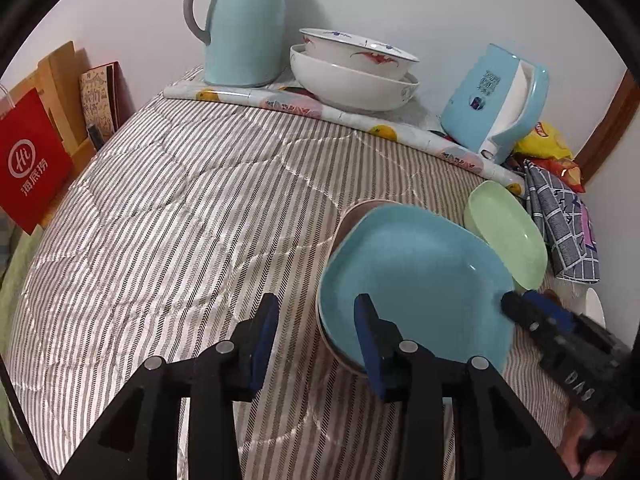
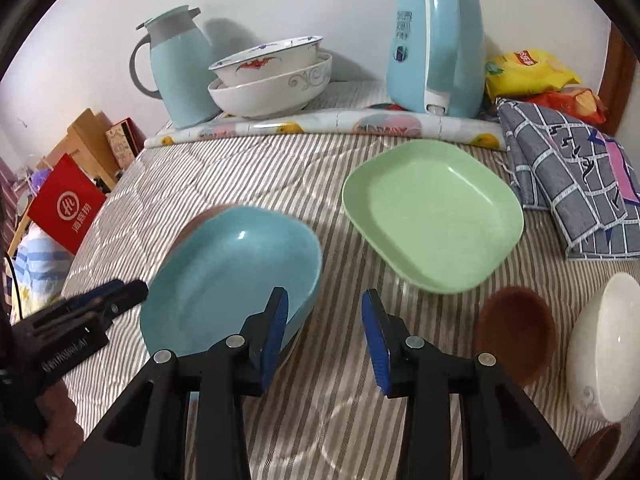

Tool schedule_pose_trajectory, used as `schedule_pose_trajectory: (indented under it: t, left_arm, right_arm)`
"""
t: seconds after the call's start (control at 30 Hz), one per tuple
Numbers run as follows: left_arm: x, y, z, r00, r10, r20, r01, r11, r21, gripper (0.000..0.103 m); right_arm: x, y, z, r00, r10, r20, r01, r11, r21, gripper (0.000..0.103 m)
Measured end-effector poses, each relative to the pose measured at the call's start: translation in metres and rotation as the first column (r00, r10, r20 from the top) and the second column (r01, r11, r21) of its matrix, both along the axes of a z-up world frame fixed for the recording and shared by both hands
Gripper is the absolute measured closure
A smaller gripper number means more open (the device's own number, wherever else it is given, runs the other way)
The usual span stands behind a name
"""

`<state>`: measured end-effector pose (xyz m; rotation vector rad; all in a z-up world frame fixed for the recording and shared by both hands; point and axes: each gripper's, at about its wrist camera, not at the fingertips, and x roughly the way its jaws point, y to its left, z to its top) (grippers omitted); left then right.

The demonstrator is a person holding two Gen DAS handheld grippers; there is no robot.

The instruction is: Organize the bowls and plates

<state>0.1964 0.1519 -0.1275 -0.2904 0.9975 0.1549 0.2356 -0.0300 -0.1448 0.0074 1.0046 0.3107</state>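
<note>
Showing only rightward: brown bowl (image 2: 516,334)

White "海底捞" under a circled logo on the red paper bag (image 1: 30,168); other print illegible.

Two wrist fisheye views over a striped bed surface, both facing the back wall.

The left view looks forward from low and close, with the blue plate (image 1: 416,276) to its right and the right gripper (image 1: 520,306) at the far right edge. The right view looks from beside it, with the same blue plate (image 2: 232,280) to its left. Both share the green plate (image 1: 506,232) (image 2: 432,212), stacked bowls (image 1: 352,76) (image 2: 272,80), jug (image 1: 244,20) (image 2: 176,64) and kettle (image 1: 496,104) (image 2: 436,44).
</note>
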Motion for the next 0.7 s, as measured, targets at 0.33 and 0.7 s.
schedule_pose_trajectory:
  t: [0.33,0.7]
  left_arm:
    - [-0.014,-0.001,0.009,1.000,-0.004,0.005,0.003,1.000,0.012,0.065]
    - [-0.012,-0.036,0.017,0.989,-0.141,0.049,0.144,0.988,-0.049,0.065]
  right_arm:
    - [0.012,0.018,-0.013,1.000,-0.006,0.001,0.006,1.000,-0.009,0.071]
    - [-0.015,-0.028,0.027,0.992,-0.095,0.081,0.095,0.995,0.010,0.072]
